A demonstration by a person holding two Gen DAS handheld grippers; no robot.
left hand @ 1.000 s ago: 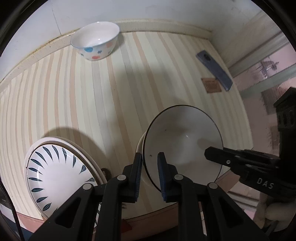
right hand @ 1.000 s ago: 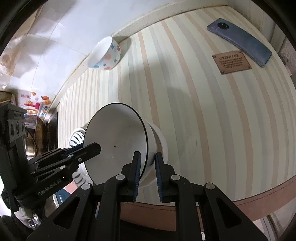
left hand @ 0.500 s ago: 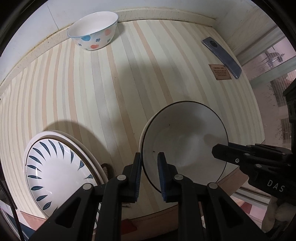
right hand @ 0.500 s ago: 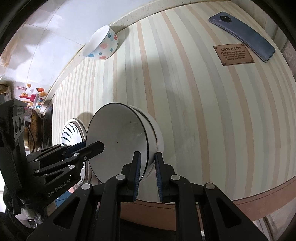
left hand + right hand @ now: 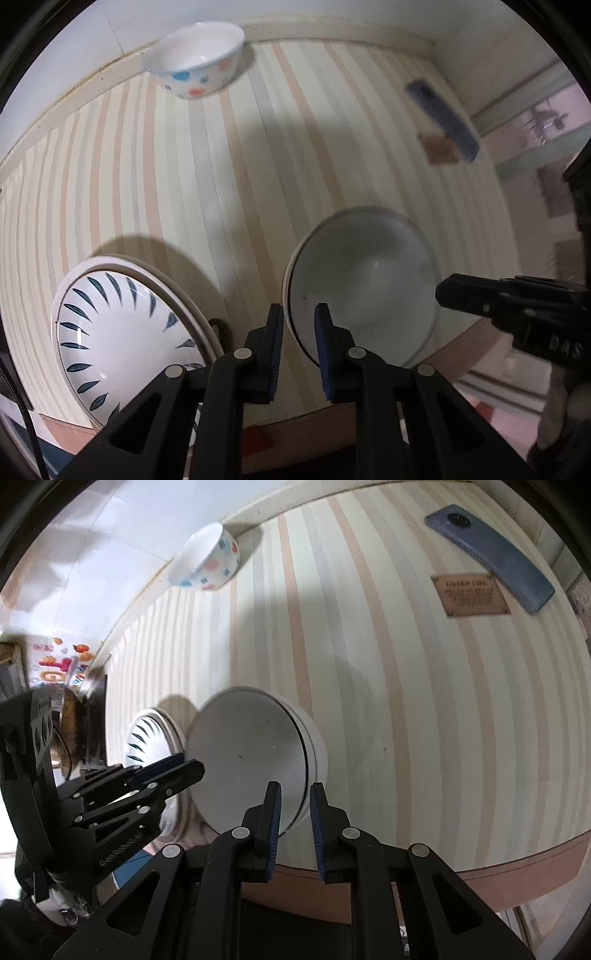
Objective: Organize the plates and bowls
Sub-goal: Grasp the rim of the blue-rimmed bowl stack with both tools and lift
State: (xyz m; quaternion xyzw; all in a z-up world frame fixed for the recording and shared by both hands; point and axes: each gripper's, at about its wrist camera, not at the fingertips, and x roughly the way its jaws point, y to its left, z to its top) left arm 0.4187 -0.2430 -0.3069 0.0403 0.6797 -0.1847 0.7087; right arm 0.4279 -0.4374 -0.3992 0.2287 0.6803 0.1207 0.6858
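A white bowl with a dark rim (image 5: 364,284) (image 5: 247,757) sits nested in another white bowl (image 5: 317,753) near the table's front edge. My left gripper (image 5: 298,317) straddles its near-left rim, jaws slightly apart. My right gripper (image 5: 294,797) straddles the opposite rim, jaws also slightly apart; it also shows in the left wrist view (image 5: 439,295). A white plate with blue leaf marks (image 5: 122,339) (image 5: 149,738) lies to the left on a larger plate. A white bowl with coloured dots (image 5: 195,59) (image 5: 207,559) stands at the back by the wall.
A blue phone (image 5: 491,557) (image 5: 443,118) and a brown label (image 5: 471,594) lie at the back right of the striped table (image 5: 369,646). A tiled wall runs behind. A stove pan (image 5: 70,716) sits beyond the table's left end.
Both grippers' jaws have parted slightly on the bowl rim. The dark-rimmed bowl has come down level into the bowl beneath. Both views are slightly blurred by motion.
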